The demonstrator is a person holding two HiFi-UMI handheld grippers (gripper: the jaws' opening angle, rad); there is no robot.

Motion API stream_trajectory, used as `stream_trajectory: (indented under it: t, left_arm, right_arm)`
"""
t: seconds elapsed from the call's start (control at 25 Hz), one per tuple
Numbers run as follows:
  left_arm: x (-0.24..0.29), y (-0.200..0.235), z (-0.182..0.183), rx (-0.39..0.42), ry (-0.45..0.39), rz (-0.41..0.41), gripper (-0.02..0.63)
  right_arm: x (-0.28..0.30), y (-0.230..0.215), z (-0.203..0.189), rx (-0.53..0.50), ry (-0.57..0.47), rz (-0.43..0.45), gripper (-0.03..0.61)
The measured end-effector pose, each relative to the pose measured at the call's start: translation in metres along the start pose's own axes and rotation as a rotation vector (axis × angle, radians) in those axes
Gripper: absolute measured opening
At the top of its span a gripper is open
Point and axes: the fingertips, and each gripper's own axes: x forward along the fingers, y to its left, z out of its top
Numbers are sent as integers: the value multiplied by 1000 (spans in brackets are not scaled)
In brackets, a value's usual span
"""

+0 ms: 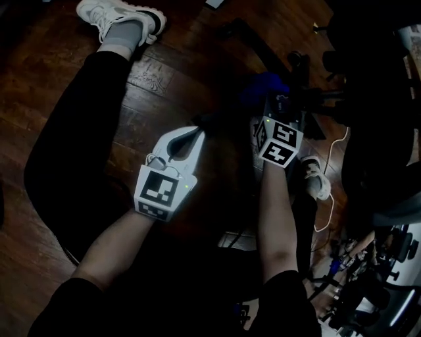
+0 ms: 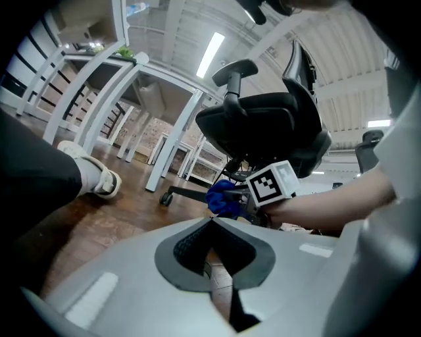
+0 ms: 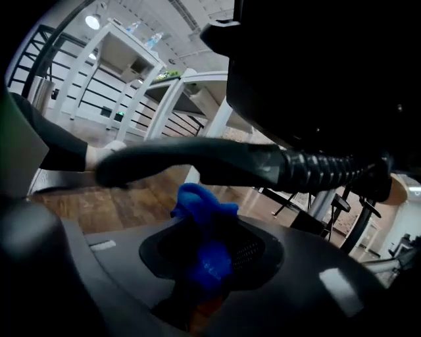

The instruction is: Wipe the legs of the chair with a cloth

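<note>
A black office chair (image 2: 263, 125) stands on a wooden floor, its star base and legs (image 1: 260, 43) dark at the top of the head view. My black right gripper (image 1: 273, 104) is shut on a bunched blue cloth (image 1: 263, 89), held right at the chair's base. In the right gripper view the cloth (image 3: 204, 224) sticks out of the right gripper (image 3: 205, 233) just under a black chair leg (image 3: 197, 161) that runs to the ribbed column (image 3: 322, 171). My white left gripper (image 1: 197, 133) is shut and holds nothing, a little to the left of the cloth (image 2: 223, 197).
The person's black-trousered leg and white shoe (image 1: 122, 20) stretch along the floor on the left. A second shoe (image 1: 316, 178), white cables (image 1: 329, 217) and dark equipment (image 1: 388, 289) crowd the right. White table legs (image 2: 174, 141) stand behind the chair's caster (image 2: 166, 197).
</note>
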Motion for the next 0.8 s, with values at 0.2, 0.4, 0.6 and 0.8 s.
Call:
stream_trajectory:
  t: [0.2,0.4,0.6,0.8]
  left_arm:
    - [-1,7,-5,-52,12,2,3]
    - [1,12,-6,-85,9,10,3]
    - [1,18,-8,-103,1,36,3]
    - [-4,23,-5,-104,-11,59,3]
  right_arm:
    - [19,5,-19,-111,159,22,132]
    - [17,16,-19,-91,199,22,130]
    - [9,40,-19,-39,222,80,130]
    - [0,68,-21,17,243,148,130]
